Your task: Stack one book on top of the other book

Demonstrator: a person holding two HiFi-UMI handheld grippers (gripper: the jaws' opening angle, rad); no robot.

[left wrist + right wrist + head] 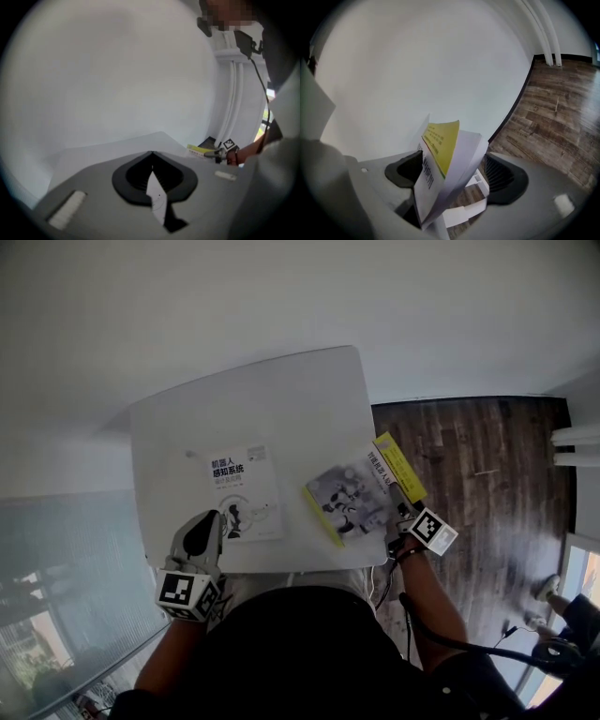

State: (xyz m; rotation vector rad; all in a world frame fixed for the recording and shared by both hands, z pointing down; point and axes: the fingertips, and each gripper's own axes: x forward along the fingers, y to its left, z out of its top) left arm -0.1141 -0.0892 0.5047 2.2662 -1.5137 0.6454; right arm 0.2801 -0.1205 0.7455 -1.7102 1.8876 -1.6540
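A white book (242, 486) with a dark printed title lies flat on the white table (281, 390). My left gripper (217, 521) is at its near left corner, and the left gripper view shows the jaws shut on a thin white edge of that book (157, 197). A second book (361, 498), with a grey picture cover and a yellow spine, sits tilted at the table's right edge. My right gripper (398, 512) is shut on its right side. In the right gripper view this book (440, 154) fans open between the jaws of the right gripper (450, 176), its yellow cover upward.
Dark wood floor (478, 474) lies to the right of the table, with white pipes (574, 446) along the wall. A black cable (441, 638) trails from the right gripper. The table's far half is bare. The person's dark-clothed body fills the near edge.
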